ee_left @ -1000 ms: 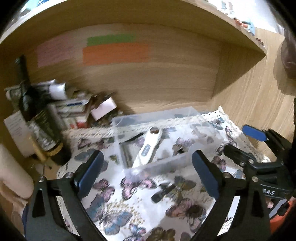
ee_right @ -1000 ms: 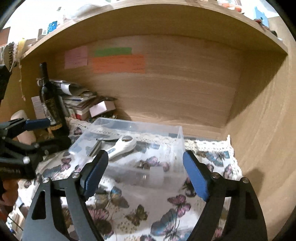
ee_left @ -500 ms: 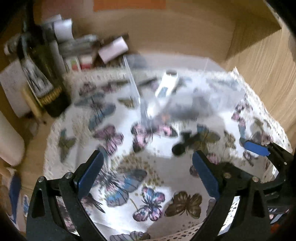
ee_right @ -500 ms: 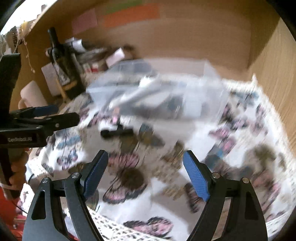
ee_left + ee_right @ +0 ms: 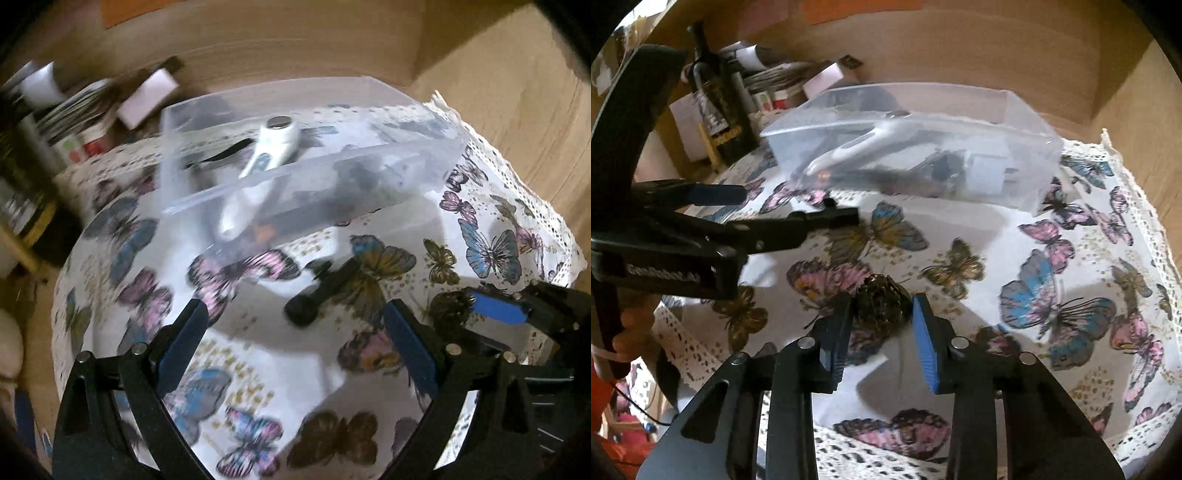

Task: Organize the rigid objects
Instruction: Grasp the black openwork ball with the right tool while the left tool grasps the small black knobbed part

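Covering the worktop, a butterfly-print cloth (image 5: 1015,236) with a lace edge, set in a wooden alcove. Sitting on the cloth toward the back wall, a clear plastic bin (image 5: 923,125), also seen from the left wrist view (image 5: 369,162). Lying inside the bin, a white handheld device (image 5: 266,147) with a round metal tip, slanted across the near wall, plus dark items and a small white block too blurred to name. Standing left of the bin, a dark glass bottle (image 5: 716,103), upright, with stacked papers and small boxes (image 5: 783,77) behind it. Resting on the cloth in front of the bin, a short black cylindrical object (image 5: 321,291), apart from the bin's near wall. Sitting farther in front of the bin and to the right of the black object, a dark, rough pinecone-like lump (image 5: 882,302). Hovering in front of the bin, left tool (image 5: 295,332) spread wide, nothing between its blue pads, black object just ahead. Bracketing the lump, right tool (image 5: 881,321) narrowed around it, blue pads (image 5: 923,343) at its sides; firm contact cannot be told.
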Demonstrator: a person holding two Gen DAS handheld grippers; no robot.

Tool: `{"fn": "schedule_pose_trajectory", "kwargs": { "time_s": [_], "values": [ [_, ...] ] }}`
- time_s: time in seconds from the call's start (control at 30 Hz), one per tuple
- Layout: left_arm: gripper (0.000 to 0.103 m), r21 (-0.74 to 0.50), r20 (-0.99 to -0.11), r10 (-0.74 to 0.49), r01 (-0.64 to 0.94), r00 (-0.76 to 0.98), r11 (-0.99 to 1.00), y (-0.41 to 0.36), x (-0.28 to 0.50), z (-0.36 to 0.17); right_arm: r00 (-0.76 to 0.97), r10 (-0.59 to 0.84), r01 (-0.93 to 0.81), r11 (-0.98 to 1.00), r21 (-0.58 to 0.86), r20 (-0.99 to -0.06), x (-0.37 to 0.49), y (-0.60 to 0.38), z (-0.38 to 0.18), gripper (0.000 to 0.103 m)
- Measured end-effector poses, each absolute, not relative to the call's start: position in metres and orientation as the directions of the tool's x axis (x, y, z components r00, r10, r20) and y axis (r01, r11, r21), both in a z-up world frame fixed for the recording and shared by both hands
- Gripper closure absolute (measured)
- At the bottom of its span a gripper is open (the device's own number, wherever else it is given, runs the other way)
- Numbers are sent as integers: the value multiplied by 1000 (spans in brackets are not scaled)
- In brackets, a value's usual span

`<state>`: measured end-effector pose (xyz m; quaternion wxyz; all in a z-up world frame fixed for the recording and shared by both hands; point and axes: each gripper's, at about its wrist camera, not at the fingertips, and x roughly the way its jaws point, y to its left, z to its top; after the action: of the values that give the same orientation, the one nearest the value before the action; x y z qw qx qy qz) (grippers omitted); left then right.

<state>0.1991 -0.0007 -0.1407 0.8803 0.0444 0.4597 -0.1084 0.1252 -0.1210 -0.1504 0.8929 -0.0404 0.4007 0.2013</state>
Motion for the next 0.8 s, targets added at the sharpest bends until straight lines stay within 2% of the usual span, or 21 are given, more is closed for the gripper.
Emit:
{"fn": "schedule_pose_trajectory", "kwargs": {
  "time_s": [0.03, 0.1, 0.23, 0.27, 0.3, 0.37, 0.6, 0.8],
  "values": [
    [9, -16, -824, -148, 238, 547, 971, -3, 203, -142, 602, 322, -383, 919, 89, -730, 127, -124, -150, 73],
    [22, -15, -845, -151, 260, 513, 965, -12, 215, -149, 610, 313, -368, 925, 90, -728, 129, -129, -148, 73],
    [34, -13, -860, -155, 283, 486, 959, -20, 228, -158, 617, 309, -354, 930, 95, -724, 131, -137, -145, 73],
    [42, 1, -852, -149, 286, 502, 958, -21, 227, -157, 620, 309, -352, 931, 97, -721, 131, -139, -144, 73],
    [57, 1, -849, -153, 291, 506, 957, -21, 226, -156, 622, 310, -352, 931, 97, -719, 131, -139, -143, 73],
    [71, -8, -848, -159, 287, 506, 958, -19, 224, -154, 627, 309, -351, 931, 95, -715, 132, -140, -141, 73],
    [73, -27, -840, -168, 269, 517, 963, -10, 211, -150, 639, 323, -359, 928, 101, -698, 137, -138, -136, 73],
    [73, -74, -798, -199, 235, 569, 969, 4, 193, -130, 663, 329, -352, 930, 108, -673, 140, -138, -126, 73]
  ]
}}
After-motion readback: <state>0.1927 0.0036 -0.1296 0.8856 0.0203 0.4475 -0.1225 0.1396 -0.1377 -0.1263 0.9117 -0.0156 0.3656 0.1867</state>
